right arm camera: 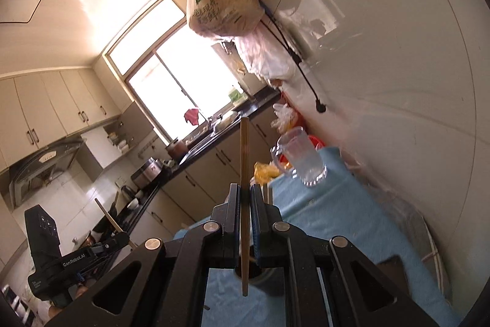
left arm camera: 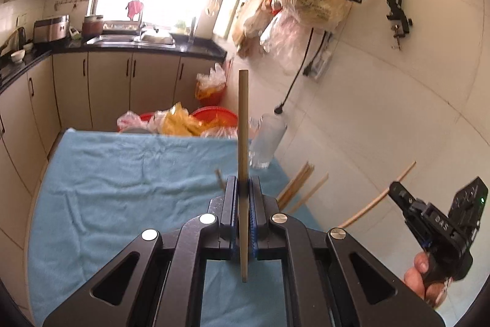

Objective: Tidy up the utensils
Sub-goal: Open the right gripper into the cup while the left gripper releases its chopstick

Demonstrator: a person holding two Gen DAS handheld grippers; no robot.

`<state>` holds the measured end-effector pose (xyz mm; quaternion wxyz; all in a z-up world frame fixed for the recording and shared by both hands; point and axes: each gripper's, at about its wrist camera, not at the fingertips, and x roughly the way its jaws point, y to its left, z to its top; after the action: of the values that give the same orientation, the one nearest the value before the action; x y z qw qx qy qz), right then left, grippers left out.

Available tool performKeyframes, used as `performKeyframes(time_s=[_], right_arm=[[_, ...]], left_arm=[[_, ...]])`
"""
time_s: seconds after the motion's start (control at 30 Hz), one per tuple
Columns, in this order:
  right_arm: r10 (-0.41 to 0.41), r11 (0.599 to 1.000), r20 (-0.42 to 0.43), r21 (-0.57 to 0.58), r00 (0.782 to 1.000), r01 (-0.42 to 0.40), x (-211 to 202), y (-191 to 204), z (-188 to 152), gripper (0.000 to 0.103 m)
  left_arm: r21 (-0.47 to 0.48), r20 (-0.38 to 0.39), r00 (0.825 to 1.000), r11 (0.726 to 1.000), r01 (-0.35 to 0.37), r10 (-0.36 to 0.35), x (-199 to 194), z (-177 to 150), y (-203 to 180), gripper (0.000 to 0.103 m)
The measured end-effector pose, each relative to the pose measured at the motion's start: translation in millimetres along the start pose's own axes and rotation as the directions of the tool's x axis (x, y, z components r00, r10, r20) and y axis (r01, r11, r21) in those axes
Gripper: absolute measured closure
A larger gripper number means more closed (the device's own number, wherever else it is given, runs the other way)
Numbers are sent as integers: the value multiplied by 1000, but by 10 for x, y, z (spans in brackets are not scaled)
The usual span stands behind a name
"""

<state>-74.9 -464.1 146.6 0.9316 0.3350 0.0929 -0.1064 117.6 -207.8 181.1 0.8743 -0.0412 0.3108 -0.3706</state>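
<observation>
Left gripper (left arm camera: 244, 189): we hold it tilted downward, its jaws closed tight on a chopstick (left arm camera: 243, 124).
Right gripper (right arm camera: 244, 195): nearly level, rolled hard sideways in our grip (the room looks tipped in its view), jaws clamped on a second chopstick (right arm camera: 244, 161).
Right hand (left arm camera: 421, 278): our fingers wrap the handle, low beside the left gripper.

We see a pale tan chopstick (left arm camera: 243, 124) between blue pads (left arm camera: 254, 222) of a black hand-held gripper (left arm camera: 244, 195), a light blue cloth (left arm camera: 122, 189) covering the tabletop, and a red basin (left arm camera: 214, 115) behind.
</observation>
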Motion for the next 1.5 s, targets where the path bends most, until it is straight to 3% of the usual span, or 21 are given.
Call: performKeyframes(time_s=[0.23, 0.4, 0.83, 0.97, 1.1, 1.27, 1.4, 1.5], right_arm=[[-19, 1000, 23, 7, 1000, 19, 201, 12, 144, 96], [-53, 998, 9, -21, 999, 54, 454, 11, 108, 96], [-107, 994, -144, -36, 984, 102, 1006, -199, -241, 95], [-98, 995, -152, -29, 984, 94, 994, -208, -249, 92], [-88, 996, -124, -33, 988, 85, 870, -159, -200, 73], [-67, 997, -99, -37, 993, 63, 640, -73, -191, 73], [-44, 998, -113, -45, 993, 39, 488, 20, -287, 73], [-30, 998, -144, -66, 989, 21, 427, 111, -448, 73]], left_arm=[[-31, 0, 999, 999, 38, -38, 383, 198, -96, 96], [-57, 3, 1000, 998, 12, -11, 672, 165, -26, 96], [-78, -93, 996, 997, 1, -8, 1109, -135, 184, 96], [-77, -99, 995, 997, 6, -14, 1086, -133, 203, 95], [-84, -73, 997, 996, 12, -18, 956, -109, 212, 77], [-81, -54, 998, 997, 17, -22, 711, -100, 232, 77], [-70, -38, 999, 998, -1, -2, 412, -165, 310, 66], [-58, -40, 999, 998, -23, 21, 207, -255, 417, 66]])
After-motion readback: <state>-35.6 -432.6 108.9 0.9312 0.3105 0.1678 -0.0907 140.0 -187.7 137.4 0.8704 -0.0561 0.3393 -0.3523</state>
